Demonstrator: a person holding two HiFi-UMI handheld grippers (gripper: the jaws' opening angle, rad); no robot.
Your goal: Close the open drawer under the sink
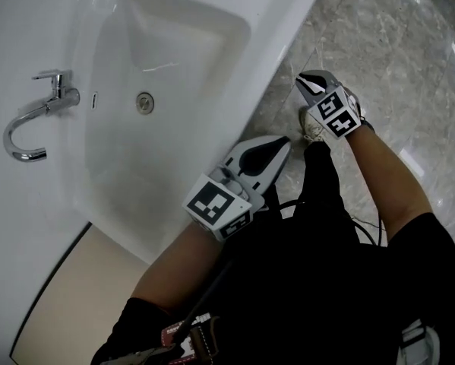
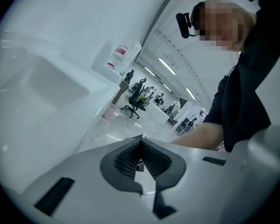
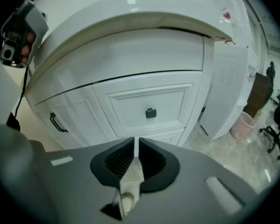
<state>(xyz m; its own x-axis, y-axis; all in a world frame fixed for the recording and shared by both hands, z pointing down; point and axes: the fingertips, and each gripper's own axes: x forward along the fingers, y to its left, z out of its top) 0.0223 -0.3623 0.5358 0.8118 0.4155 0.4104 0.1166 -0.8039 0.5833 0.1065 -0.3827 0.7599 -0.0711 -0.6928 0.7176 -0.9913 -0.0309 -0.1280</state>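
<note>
Under the sink, the white drawer [image 3: 147, 107] with a small black knob [image 3: 150, 112] looks flush with the cabinet front in the right gripper view. My right gripper [image 3: 136, 139] points down at it from a short way off, jaws together with nothing between them. From the head view it hovers over the floor [image 1: 304, 78], just off the counter edge. My left gripper [image 1: 284, 141] is raised beside the counter edge, apart from the drawer. Its jaws [image 2: 140, 137] meet at the tips and hold nothing. The drawer is hidden under the counter in the head view.
The white basin [image 1: 204, 29] and chrome tap [image 1: 37, 116] lie to the left. A cabinet door with a black handle [image 3: 57, 122] is left of the drawer. A white side panel [image 3: 226, 87] and a pink bin [image 3: 242, 125] stand right of it on the marble floor [image 1: 409, 52].
</note>
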